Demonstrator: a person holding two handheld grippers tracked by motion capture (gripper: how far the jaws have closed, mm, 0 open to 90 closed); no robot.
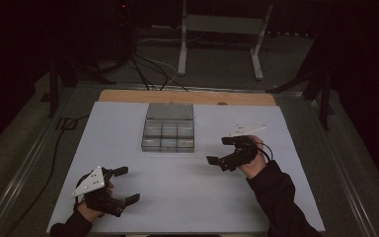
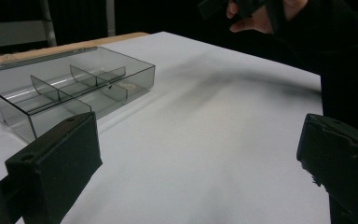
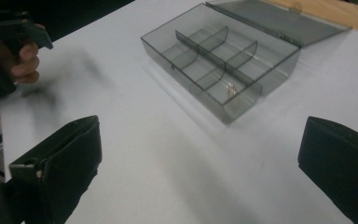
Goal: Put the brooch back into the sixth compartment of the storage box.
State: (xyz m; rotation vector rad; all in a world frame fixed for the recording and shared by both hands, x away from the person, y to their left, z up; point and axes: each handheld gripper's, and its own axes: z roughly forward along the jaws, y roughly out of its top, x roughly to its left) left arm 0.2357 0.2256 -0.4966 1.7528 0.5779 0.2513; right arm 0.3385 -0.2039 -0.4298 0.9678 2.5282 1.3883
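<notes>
Resting near the table's (image 1: 187,197) front edge in the high view: left gripper (image 1: 127,185), jaws wide, empty. Right gripper (image 1: 223,150), wide, empty, just right of the compartment box (image 1: 169,136).

Left gripper view: box (image 2: 65,91) ahead-left, bare table between.

Right gripper view: box (image 3: 223,58) ahead, lid (image 3: 279,18) flat behind; small item (image 3: 231,89) in one near compartment.

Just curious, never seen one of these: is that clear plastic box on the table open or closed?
Open. The box has its lid folded back flat behind it, with the divided compartments uncovered.
</notes>
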